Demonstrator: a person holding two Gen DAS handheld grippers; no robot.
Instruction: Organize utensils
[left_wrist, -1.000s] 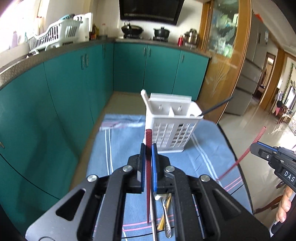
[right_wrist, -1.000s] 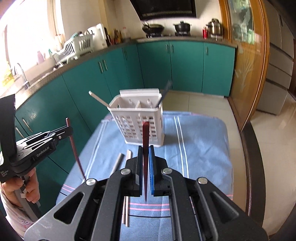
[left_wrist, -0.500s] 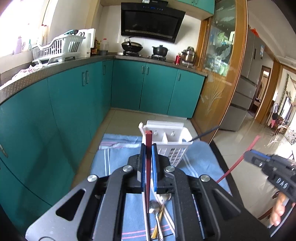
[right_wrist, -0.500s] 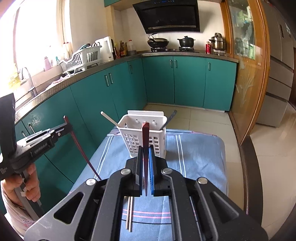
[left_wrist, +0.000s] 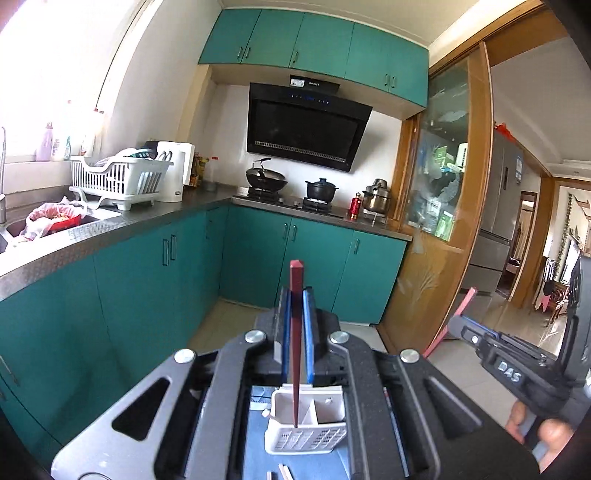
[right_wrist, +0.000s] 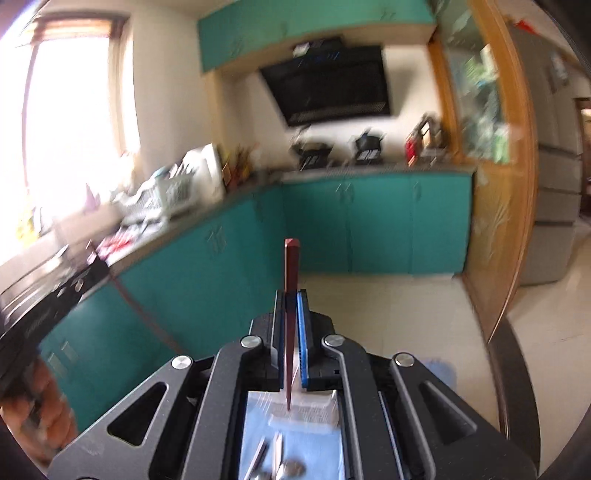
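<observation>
Left wrist view: blue striped cloth carries a white slotted plastic utensil basket. Left tongs and right tongs each clamp a dark-red chopstick upright above it; lower each vertically, tip centred over one compartment.

white caddy half hidden by gripper body, right view blurred

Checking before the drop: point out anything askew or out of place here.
Nothing is spilled or damaged. The white utensil caddy stands upright on the blue cloth. Each gripper, left gripper and right gripper, clamps one red chopstick upright. A few utensils lie loose on the cloth, unsorted.
</observation>
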